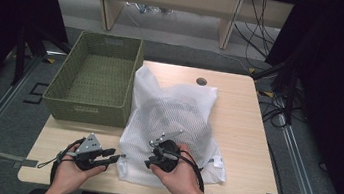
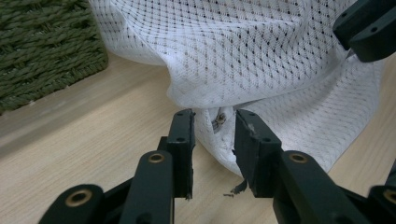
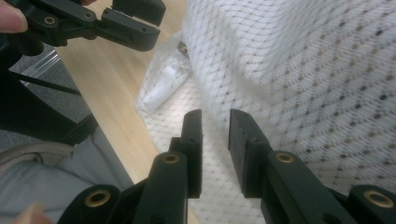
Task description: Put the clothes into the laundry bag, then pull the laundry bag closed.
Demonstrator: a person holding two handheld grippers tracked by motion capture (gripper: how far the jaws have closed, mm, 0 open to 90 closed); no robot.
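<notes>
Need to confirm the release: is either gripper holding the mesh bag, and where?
Nothing held: left gripper and right gripper jaws stand open, off the white mesh bag.

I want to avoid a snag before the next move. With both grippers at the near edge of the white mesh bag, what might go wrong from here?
1. The left gripper stands open around the bag's corner, where a small metal zipper pull sits; closing there may pinch metal and slip off.
2. The right gripper is open over the mesh bag; the loose netting may catch on a jaw edge.
3. The bag lies against the green basket, so lifting it may drag the basket.
</notes>
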